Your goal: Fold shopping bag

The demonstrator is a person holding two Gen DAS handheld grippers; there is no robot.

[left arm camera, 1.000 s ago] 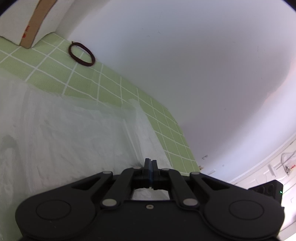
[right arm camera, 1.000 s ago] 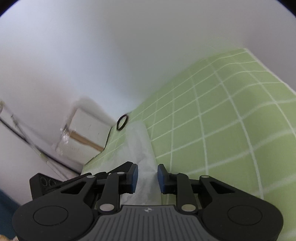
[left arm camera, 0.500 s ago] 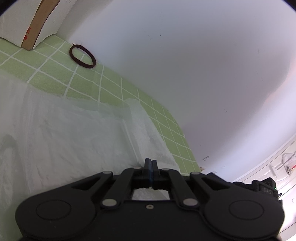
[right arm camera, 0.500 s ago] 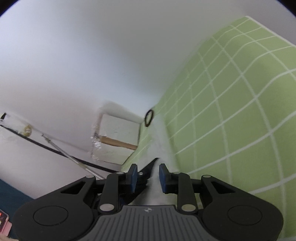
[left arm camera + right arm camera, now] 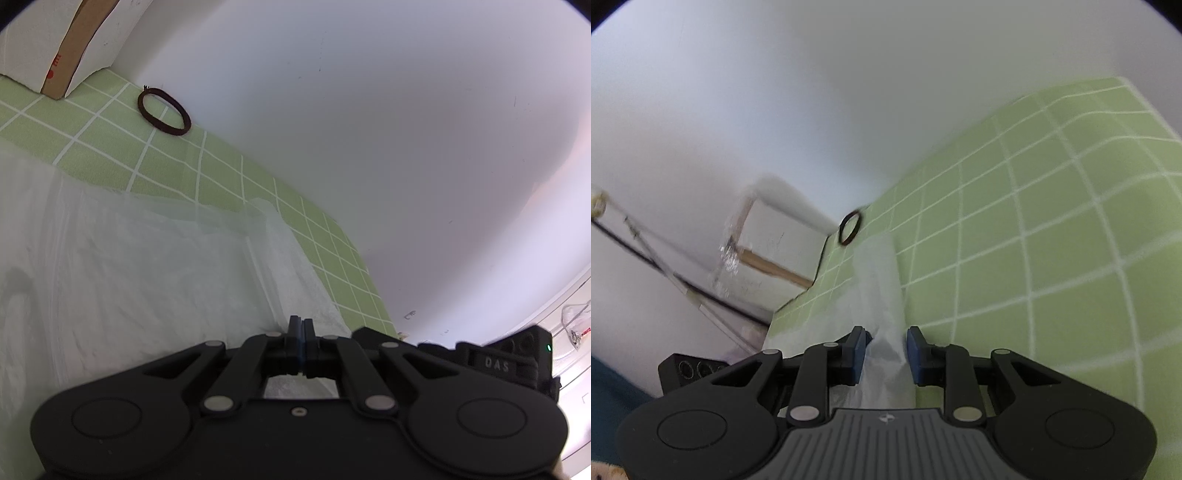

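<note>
A thin, translucent white shopping bag (image 5: 147, 266) lies spread on a green checked tablecloth (image 5: 229, 177). My left gripper (image 5: 301, 325) is shut on the bag's near right edge. In the right wrist view the same bag (image 5: 877, 280) shows as a narrow strip running away from me. My right gripper (image 5: 886, 349) is open, with the bag's edge lying between its blue pads (image 5: 858, 350). The other gripper's black body (image 5: 509, 362) shows at the right of the left wrist view.
A dark hair tie (image 5: 164, 110) lies on the cloth by the white wall (image 5: 369, 110); it also shows in the right wrist view (image 5: 850, 229). A white box with brown tape (image 5: 66, 48) stands at the cloth's far left corner.
My right gripper has swung and dropped back over the bag's edge, jaws wider apart. My left gripper stays shut on the bag and has shifted slightly; the other gripper has come closer at right.
</note>
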